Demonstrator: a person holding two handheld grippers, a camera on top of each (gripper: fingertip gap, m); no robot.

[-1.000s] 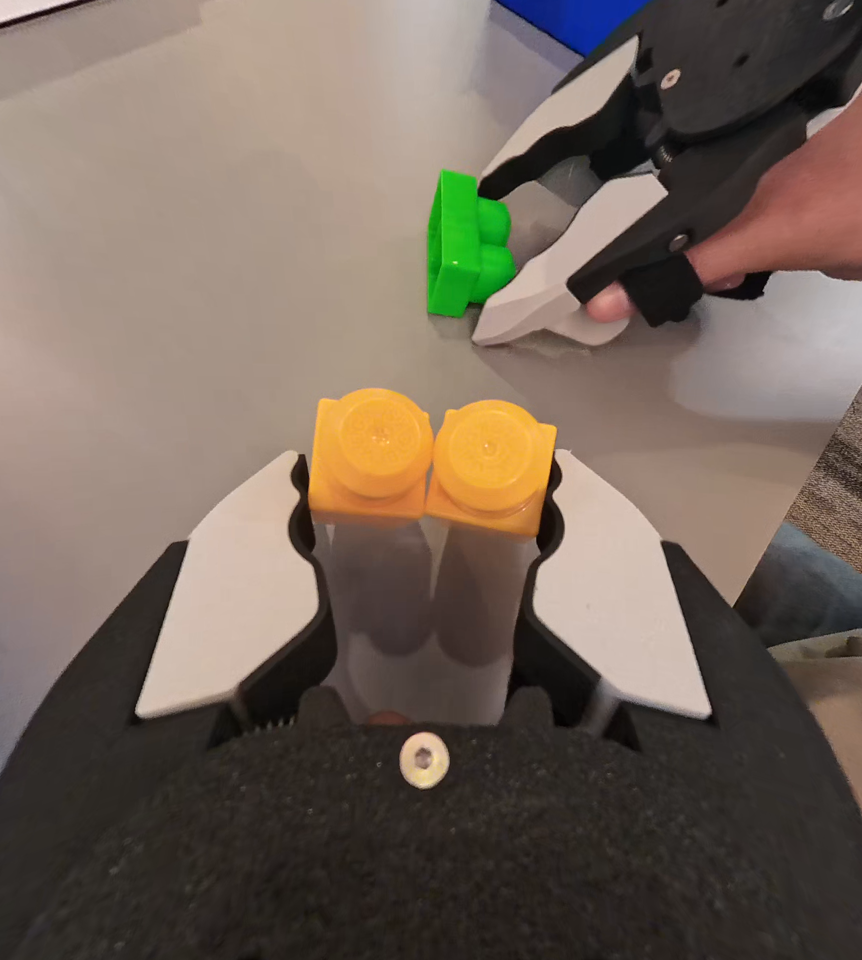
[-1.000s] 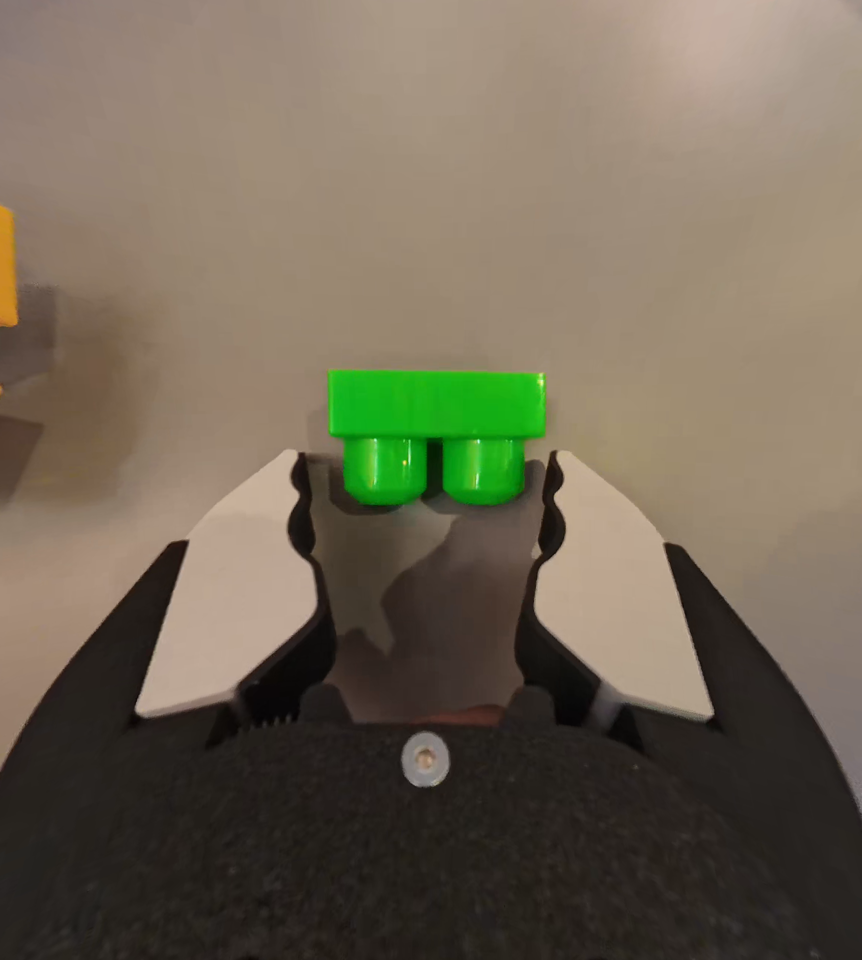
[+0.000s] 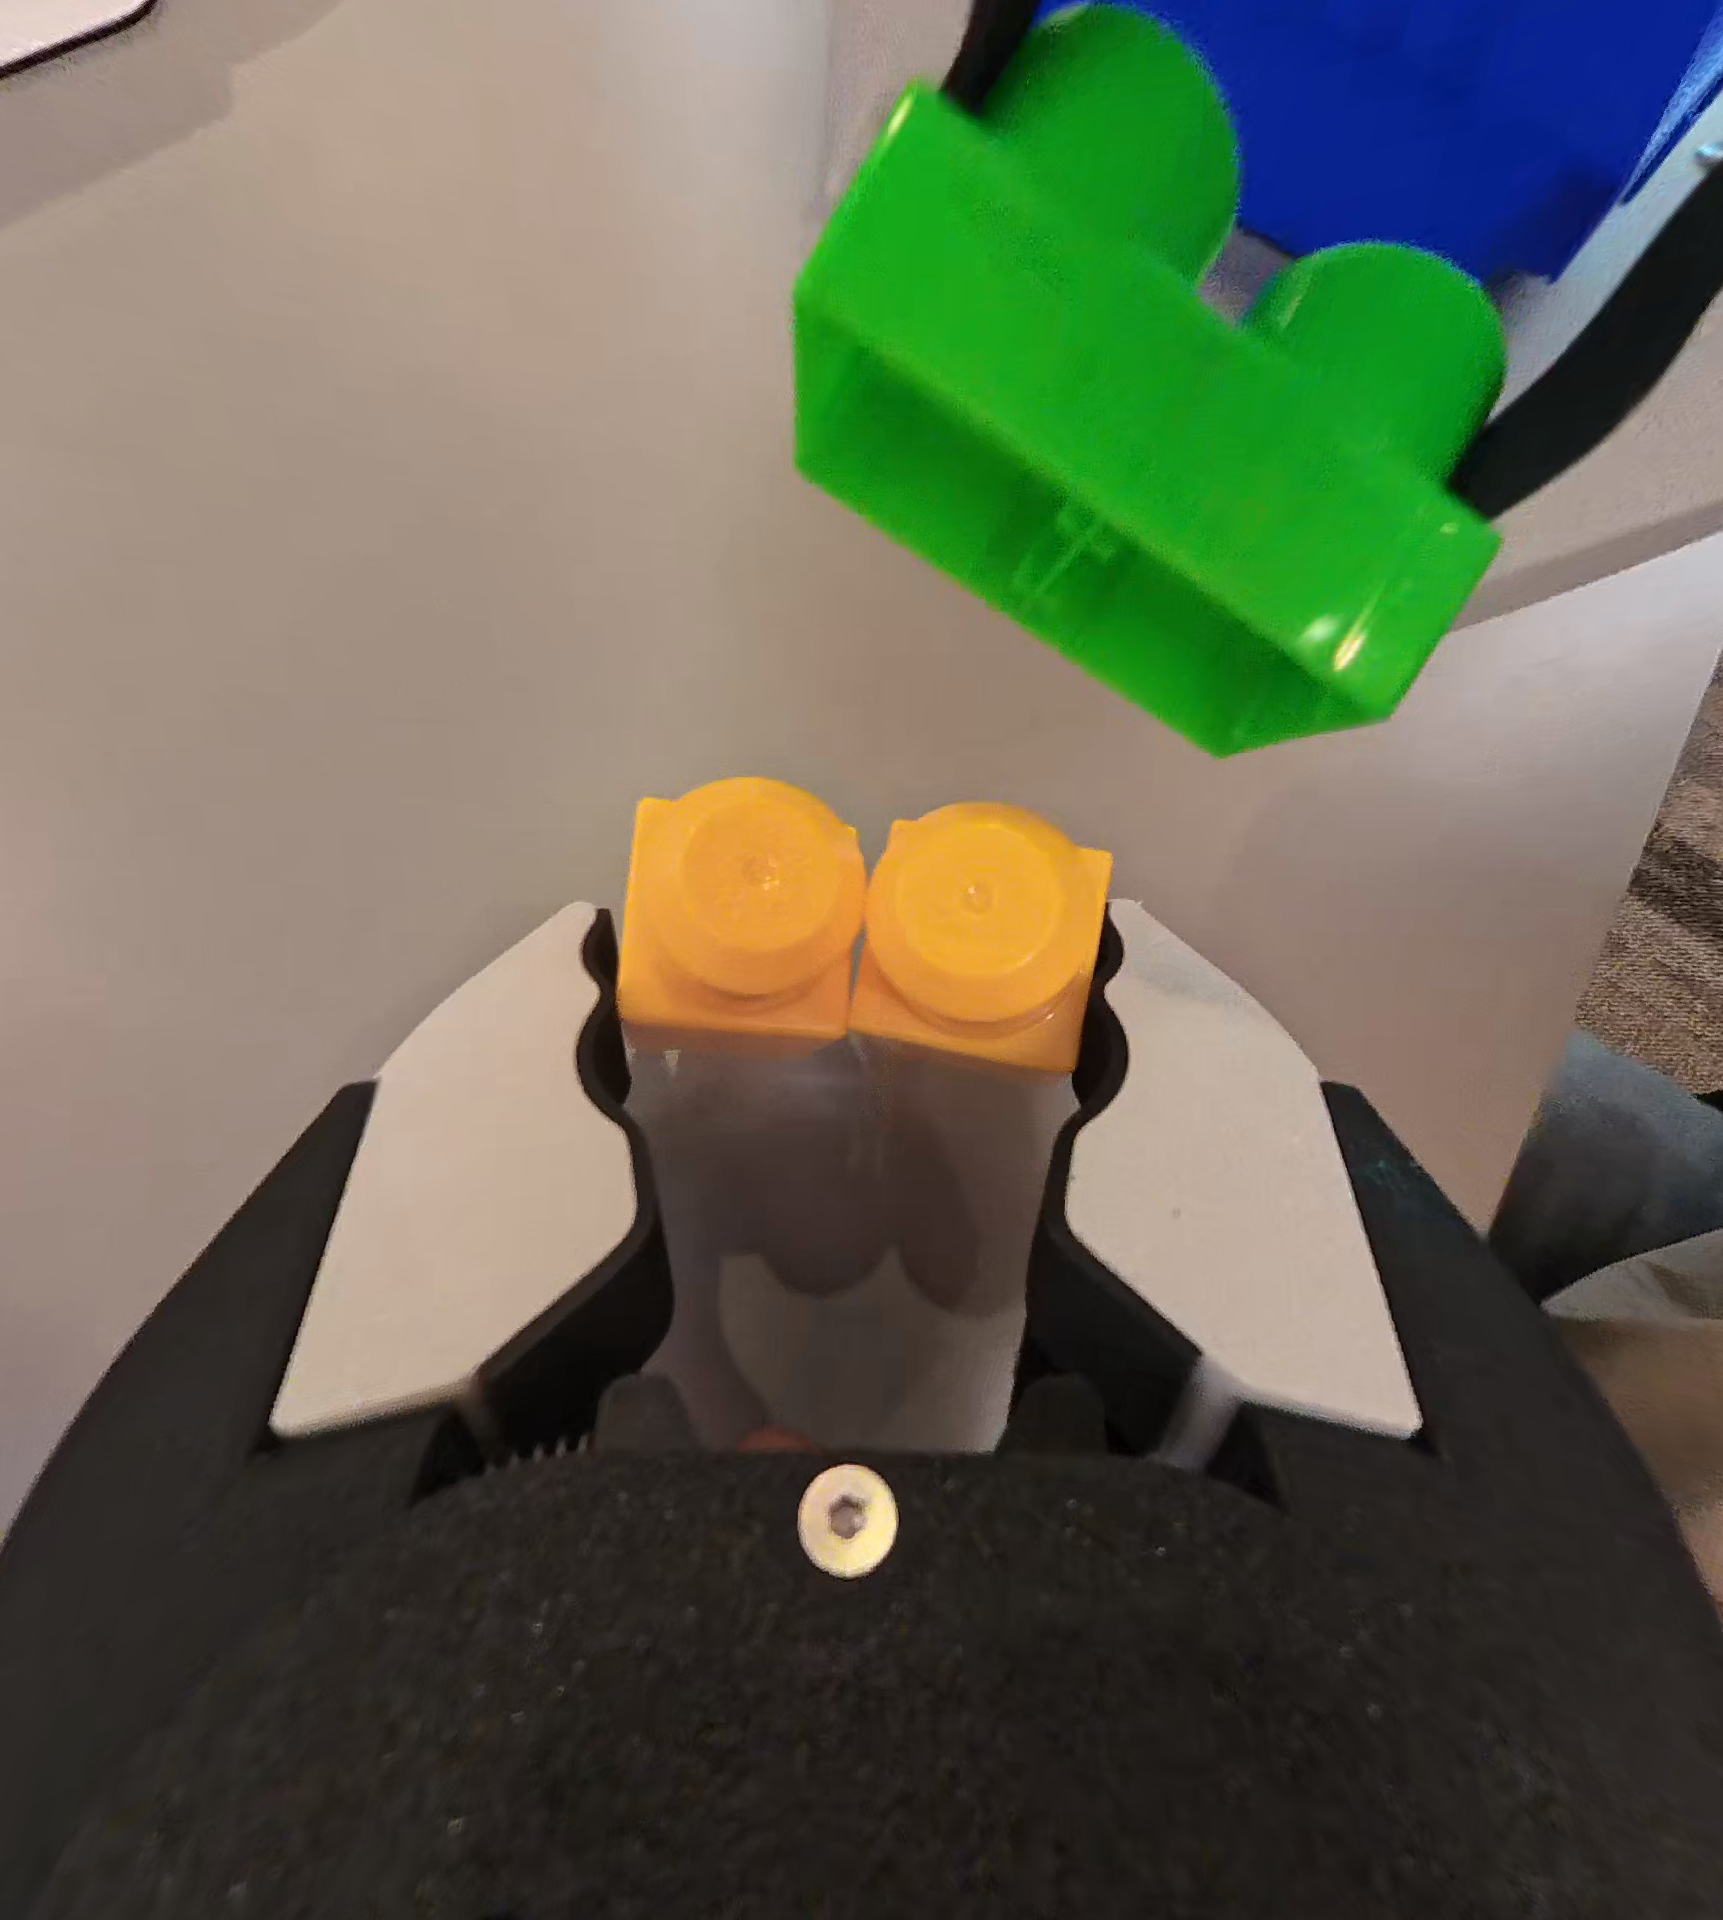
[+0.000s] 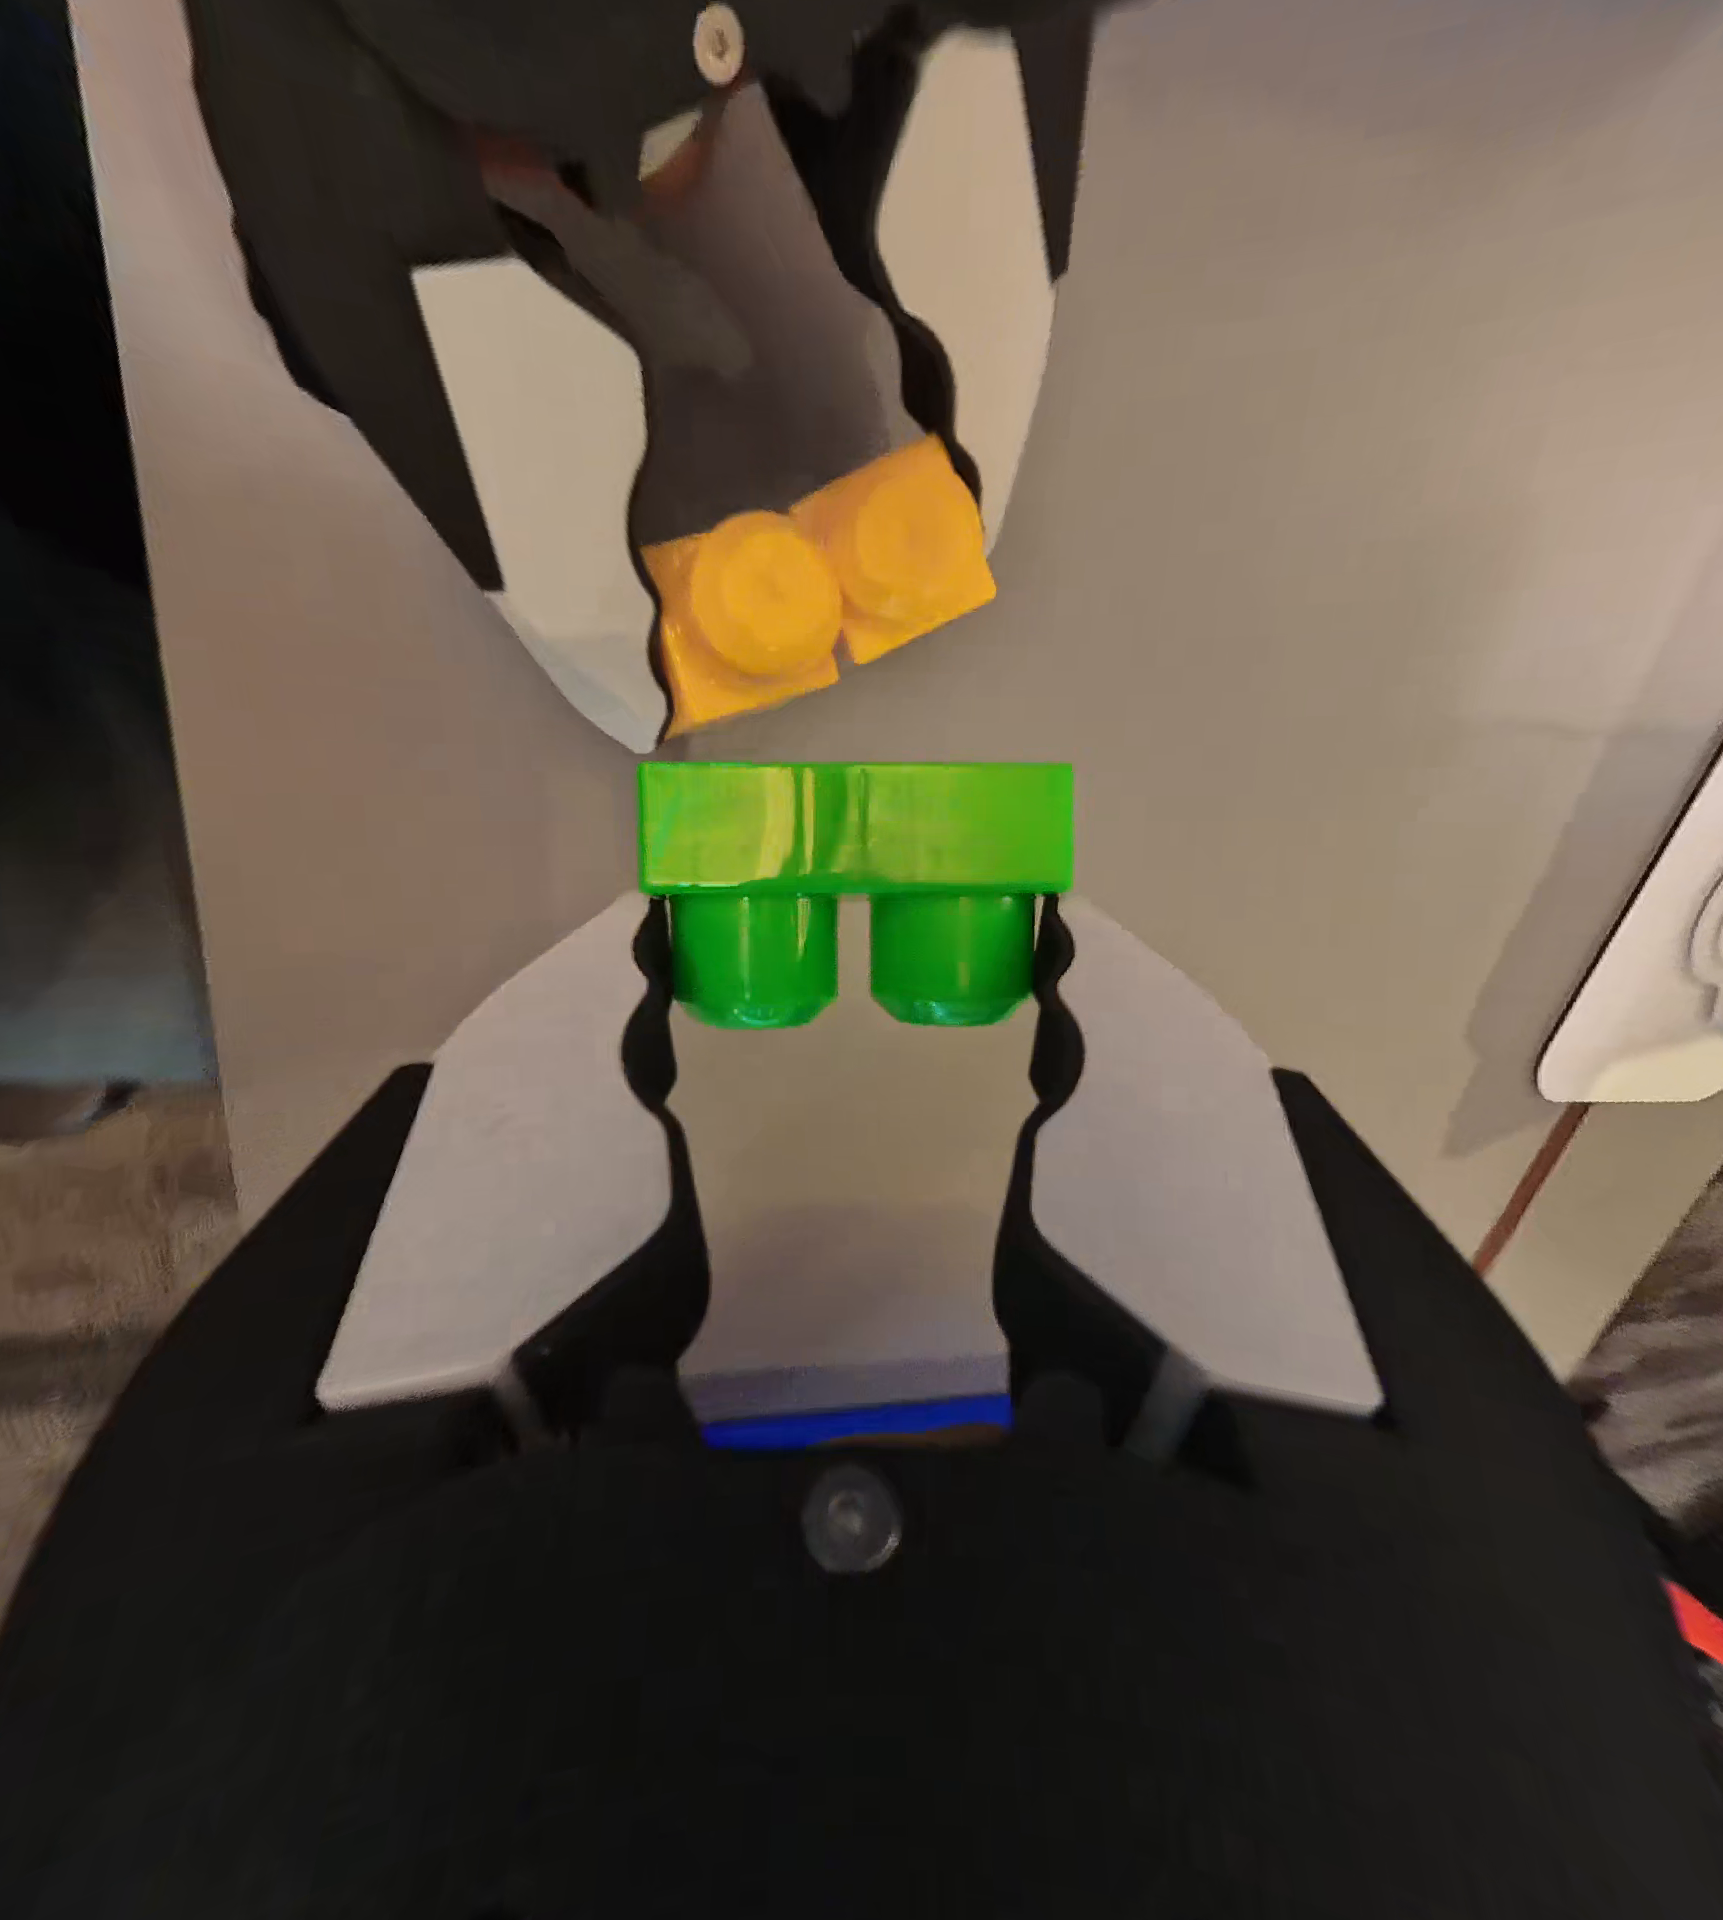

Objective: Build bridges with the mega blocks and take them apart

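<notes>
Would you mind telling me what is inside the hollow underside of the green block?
In the left wrist view the green block shows an open cavity holding only thin internal ribs, with no block pressed in. The deepest part is shadowed, so it cannot be checked fully.

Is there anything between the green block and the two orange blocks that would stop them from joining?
Nothing visible. The green block in the right tool faces the orange blocks in the left tool across open air.

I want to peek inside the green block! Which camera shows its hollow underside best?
The left wrist view: the green block tilts its open underside toward that camera. The right wrist view shows only its side and two studs, held in the right gripper.
</notes>
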